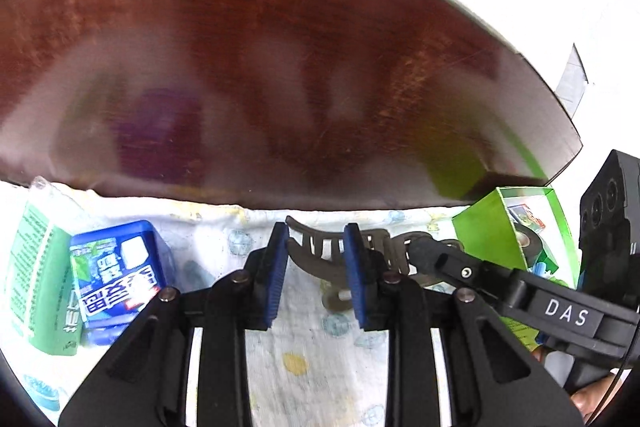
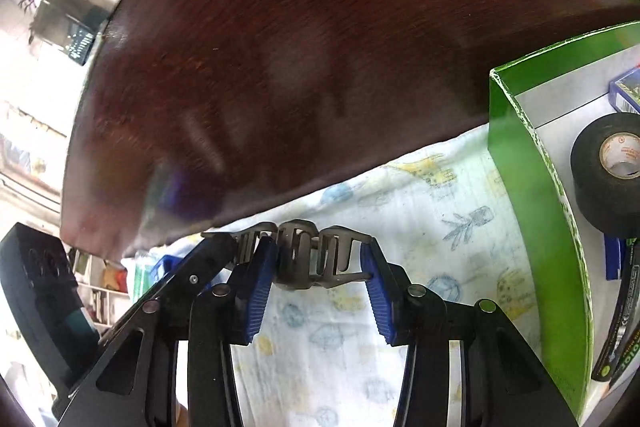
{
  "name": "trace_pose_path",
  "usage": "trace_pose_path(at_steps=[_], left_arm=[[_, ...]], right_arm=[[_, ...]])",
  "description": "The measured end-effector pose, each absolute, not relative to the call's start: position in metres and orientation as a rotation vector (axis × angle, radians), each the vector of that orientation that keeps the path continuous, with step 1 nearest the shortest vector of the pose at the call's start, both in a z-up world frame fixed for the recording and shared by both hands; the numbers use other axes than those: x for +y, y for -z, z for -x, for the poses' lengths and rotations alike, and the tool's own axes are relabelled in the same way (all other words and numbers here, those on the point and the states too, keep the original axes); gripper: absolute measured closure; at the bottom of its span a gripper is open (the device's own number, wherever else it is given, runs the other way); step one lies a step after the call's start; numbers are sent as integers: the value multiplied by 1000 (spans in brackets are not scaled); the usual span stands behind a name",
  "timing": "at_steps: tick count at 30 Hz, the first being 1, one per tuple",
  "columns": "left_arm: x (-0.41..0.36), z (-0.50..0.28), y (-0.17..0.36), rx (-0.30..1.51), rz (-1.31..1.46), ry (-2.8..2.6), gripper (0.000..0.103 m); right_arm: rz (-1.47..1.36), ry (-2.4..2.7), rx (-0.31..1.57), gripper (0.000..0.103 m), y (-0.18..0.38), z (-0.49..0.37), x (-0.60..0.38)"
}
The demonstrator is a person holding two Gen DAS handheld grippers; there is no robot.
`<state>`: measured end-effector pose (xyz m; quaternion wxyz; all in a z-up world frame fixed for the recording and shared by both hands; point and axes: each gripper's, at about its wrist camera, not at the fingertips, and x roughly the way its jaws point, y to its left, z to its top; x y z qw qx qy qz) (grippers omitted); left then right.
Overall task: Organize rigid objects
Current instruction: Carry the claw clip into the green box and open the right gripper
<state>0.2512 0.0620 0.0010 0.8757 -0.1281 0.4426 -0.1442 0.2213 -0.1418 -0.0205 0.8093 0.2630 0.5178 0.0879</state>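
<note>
A grey-brown claw hair clip [image 1: 320, 251] lies on the patterned white cloth [image 1: 304, 347]. My left gripper [image 1: 316, 259] has its blue pads on either side of one half of the clip. My right gripper [image 2: 316, 263] holds the other half of the hair clip [image 2: 304, 255] between its blue pads; its black finger [image 1: 440, 259] shows in the left wrist view. A green open box [image 2: 532, 219] stands at the right, with a black tape roll [image 2: 608, 167] and a blue box [image 2: 624, 91] inside.
A blue gum container [image 1: 116, 271] and a green-and-white packet [image 1: 36, 275] lie on the cloth at the left. The dark red wooden table [image 1: 280, 47] stretches beyond the cloth. The green box [image 1: 512, 227] shows at the right in the left view.
</note>
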Motion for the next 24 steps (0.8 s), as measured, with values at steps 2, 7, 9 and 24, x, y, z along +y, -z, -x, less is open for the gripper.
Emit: trace_pose_path(at_steps=[2, 7, 9, 24], left_arm=[[62, -246, -9, 912, 267, 310, 78], [60, -233, -36, 886, 266, 348, 78], [56, -226, -50, 863, 254, 360, 78], [-78, -195, -102, 789, 86, 572, 78]], right_arm=[[-557, -195, 1090, 57, 13, -218, -141], [-552, -225, 1042, 57, -7, -199, -140], [-553, -234, 1016, 57, -19, -190, -144], [-637, -127, 812, 57, -71, -122, -250]])
